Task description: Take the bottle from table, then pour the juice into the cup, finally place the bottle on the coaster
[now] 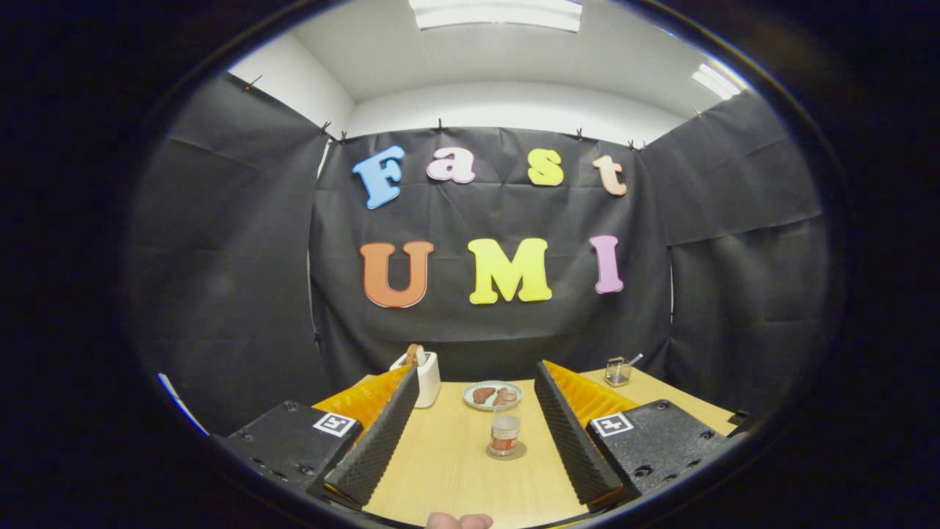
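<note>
Beyond the spread, empty tongs (pixel 474 430), on a coaster (pixel 506 452) upon the table (pixel 440 470), short of the plate (pixel 492 394), stood a small clear bottle (pixel 505 432); probably light, rigid, slippery, best pinched mid-body.

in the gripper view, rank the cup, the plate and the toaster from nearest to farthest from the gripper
The gripper is open, holding nothing.
1. Cup: between the fingers, standing on a coaster.
2. Plate: straight beyond the cup, holding food.
3. Toaster: beyond the left finger, about as far back as the plate; too close to call.
</note>
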Action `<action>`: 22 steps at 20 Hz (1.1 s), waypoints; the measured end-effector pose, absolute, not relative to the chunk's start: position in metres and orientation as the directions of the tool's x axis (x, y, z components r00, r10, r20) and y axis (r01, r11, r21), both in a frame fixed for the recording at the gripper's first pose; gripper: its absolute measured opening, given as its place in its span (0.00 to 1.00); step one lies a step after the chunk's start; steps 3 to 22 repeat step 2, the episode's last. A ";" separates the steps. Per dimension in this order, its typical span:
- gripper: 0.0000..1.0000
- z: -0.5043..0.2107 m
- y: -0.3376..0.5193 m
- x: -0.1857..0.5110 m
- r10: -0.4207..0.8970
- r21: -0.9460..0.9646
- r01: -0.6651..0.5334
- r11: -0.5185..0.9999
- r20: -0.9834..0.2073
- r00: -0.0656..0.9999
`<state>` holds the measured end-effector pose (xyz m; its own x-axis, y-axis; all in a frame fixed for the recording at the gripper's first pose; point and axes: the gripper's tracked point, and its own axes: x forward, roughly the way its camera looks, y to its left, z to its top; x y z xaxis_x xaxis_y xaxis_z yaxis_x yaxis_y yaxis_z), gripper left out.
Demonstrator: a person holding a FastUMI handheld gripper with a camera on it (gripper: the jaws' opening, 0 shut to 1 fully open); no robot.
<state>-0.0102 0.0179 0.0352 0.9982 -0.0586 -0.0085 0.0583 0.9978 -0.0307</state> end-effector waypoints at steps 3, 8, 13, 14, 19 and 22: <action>1.00 0.036 0.016 -0.011 -0.057 -0.023 0.056 0.998 -0.005 0.998; 1.00 0.036 0.016 -0.011 -0.057 -0.023 0.056 0.998 -0.005 0.998; 1.00 0.036 0.016 -0.011 -0.057 -0.023 0.056 0.998 -0.005 0.998; 1.00 0.036 0.016 -0.011 -0.057 -0.023 0.056 0.998 -0.005 0.998; 1.00 0.036 0.016 -0.011 -0.057 -0.023 0.056 0.998 -0.005 0.998; 1.00 0.036 0.016 -0.011 -0.057 -0.023 0.056 0.998 -0.005 0.998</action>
